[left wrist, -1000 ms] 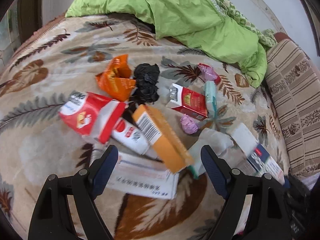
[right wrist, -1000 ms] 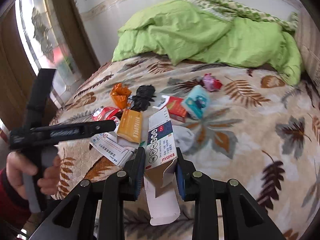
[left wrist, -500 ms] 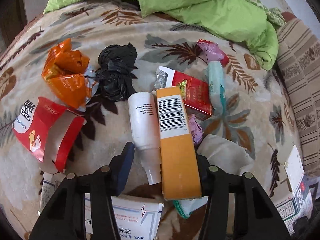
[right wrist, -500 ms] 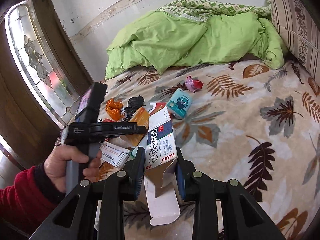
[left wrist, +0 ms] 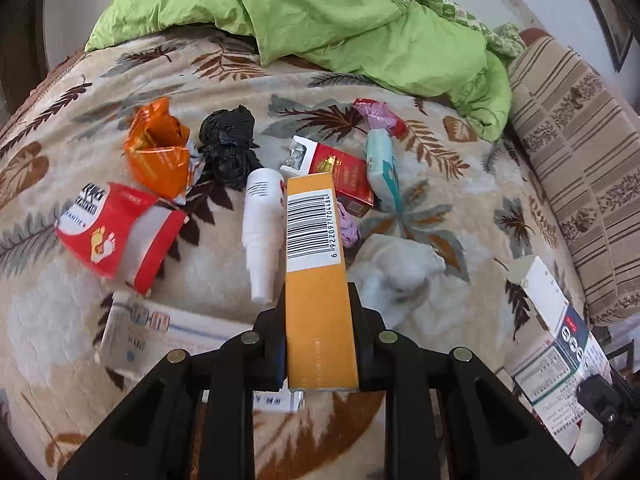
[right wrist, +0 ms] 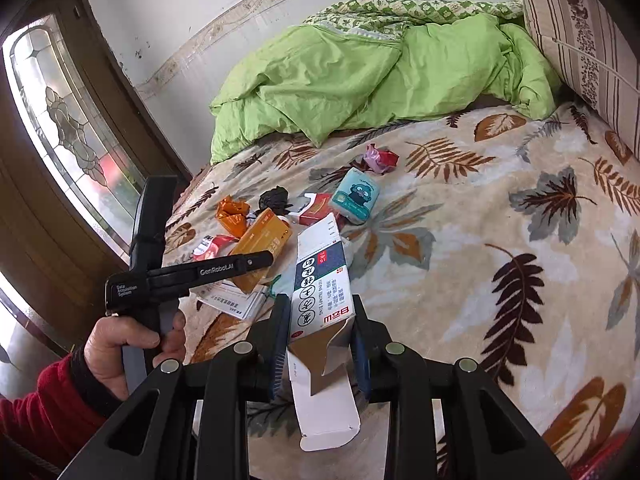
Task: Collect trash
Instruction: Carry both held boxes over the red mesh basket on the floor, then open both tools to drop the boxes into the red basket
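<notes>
My left gripper [left wrist: 318, 320] is shut on a long orange box [left wrist: 316, 264] with a barcode, its far end pointing over the litter on the bed. My right gripper [right wrist: 320, 328] is shut on a white and dark blue carton [right wrist: 322, 292] with an open flap, held above the blanket. The carton also shows at the right in the left wrist view [left wrist: 556, 340]. The orange box shows in the right wrist view [right wrist: 260, 248] too, held in the left gripper. A white bottle [left wrist: 262, 224] lies just left of the orange box.
On the leaf-patterned blanket [left wrist: 460, 208] lie an orange wrapper [left wrist: 160, 156], a black bag [left wrist: 230, 148], a red pouch [left wrist: 116, 232], a red packet [left wrist: 344, 176], a teal tissue pack [right wrist: 356, 196], a white flat box [left wrist: 160, 336]. A green quilt [right wrist: 380, 76] and a striped cushion [left wrist: 580, 152] border the bed.
My left gripper moved in over the pile and closed on the orange box, which is now lifted off the blanket. My right gripper kept its hold on the carton.
</notes>
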The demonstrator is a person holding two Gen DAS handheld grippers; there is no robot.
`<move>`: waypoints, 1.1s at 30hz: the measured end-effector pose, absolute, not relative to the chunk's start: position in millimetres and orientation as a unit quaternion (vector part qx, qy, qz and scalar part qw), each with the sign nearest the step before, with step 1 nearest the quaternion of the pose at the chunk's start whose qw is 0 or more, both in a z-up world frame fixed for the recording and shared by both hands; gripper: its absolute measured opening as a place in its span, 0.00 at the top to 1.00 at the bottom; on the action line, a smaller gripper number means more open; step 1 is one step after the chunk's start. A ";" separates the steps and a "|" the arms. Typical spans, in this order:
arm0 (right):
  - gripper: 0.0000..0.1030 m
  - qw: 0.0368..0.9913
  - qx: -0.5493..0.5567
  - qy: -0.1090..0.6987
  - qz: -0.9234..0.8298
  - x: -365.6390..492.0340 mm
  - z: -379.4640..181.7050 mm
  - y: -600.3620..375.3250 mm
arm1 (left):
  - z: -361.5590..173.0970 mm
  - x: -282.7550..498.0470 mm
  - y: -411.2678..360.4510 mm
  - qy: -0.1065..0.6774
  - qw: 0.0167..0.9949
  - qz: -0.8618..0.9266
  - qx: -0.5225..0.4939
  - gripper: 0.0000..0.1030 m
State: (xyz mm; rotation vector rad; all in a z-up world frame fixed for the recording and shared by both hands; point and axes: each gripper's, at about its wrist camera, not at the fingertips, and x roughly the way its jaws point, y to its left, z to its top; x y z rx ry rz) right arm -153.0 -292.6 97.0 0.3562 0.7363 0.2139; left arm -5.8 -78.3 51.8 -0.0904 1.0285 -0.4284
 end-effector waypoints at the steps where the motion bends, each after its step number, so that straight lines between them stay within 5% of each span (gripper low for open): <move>1: 0.71 0.913 0.172 0.357 0.102 -155.4 97.9 -291.7 | 53.1 -9.5 -76.6 0.487 0.848 -0.204 -0.045 0.79; 14: 0.71 0.912 0.197 0.351 0.073 -206.9 109.3 -314.6 | 95.4 -97.7 -113.9 0.454 0.832 -0.318 -0.024 0.79; 33: 0.71 0.878 0.272 0.349 -0.182 -410.4 115.9 -458.4 | 100.8 -272.1 -321.3 0.451 0.675 -0.569 0.129 0.79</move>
